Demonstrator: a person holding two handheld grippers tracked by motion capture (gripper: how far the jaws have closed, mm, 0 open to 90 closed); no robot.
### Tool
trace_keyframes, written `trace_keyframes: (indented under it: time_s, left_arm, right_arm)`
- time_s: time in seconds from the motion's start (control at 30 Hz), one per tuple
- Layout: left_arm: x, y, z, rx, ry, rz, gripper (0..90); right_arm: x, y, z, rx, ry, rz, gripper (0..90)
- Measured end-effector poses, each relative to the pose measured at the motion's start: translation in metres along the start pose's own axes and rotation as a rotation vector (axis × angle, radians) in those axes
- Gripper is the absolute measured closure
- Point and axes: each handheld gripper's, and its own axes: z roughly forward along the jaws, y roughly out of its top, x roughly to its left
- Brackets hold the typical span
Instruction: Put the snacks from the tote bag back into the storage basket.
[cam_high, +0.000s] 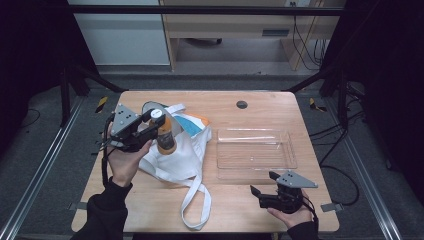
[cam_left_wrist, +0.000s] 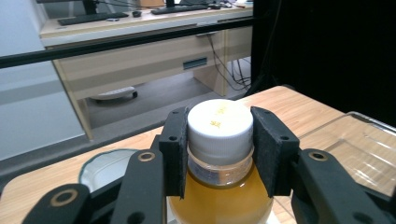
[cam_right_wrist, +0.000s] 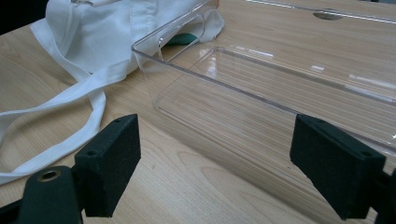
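Observation:
My left gripper (cam_high: 156, 121) is shut on the white cap of a bottle of orange drink (cam_high: 165, 135), held upright above the white cloth bag (cam_high: 176, 152). In the left gripper view the black pads (cam_left_wrist: 175, 149) press on both sides of the cap of the bottle (cam_left_wrist: 219, 128). The bag lies open on the left half of the table, its long strap trailing toward the front edge. A clear plastic tray (cam_high: 256, 152) sits empty at the centre right. My right gripper (cam_high: 264, 182) rests open near the front right, jaws wide apart and pointing at the tray (cam_right_wrist: 280, 107).
The wooden table (cam_high: 240, 210) has a dark round hole (cam_high: 242, 104) near its back edge. Something blue, orange and white (cam_high: 192, 122) shows at the bag's mouth. The bag's strap (cam_right_wrist: 56, 102) lies left of my right gripper. Black frame bars stand around the table.

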Motion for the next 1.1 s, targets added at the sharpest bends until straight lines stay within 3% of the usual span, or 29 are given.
trace_keyframes:
  time_s: [0.27, 0.5, 1.1]
  left_arm:
    - [-0.013, 0.006, -0.003, -0.019, -0.029, 0.034, 59.1]
    - [-0.022, 0.013, -0.001, -0.024, -0.054, 0.022, 59.1]
    - [-0.047, 0.04, 0.014, -0.068, -0.111, 0.043, 59.2]
  right_arm:
    - [0.0, 0.0, 0.001, 0.003, -0.002, -0.001, 16.4]
    - [0.0, 0.0, 0.0, 0.002, -0.005, -0.003, 16.4]
    - [0.0, -0.001, 0.0, 0.002, 0.0, 0.005, 16.3]
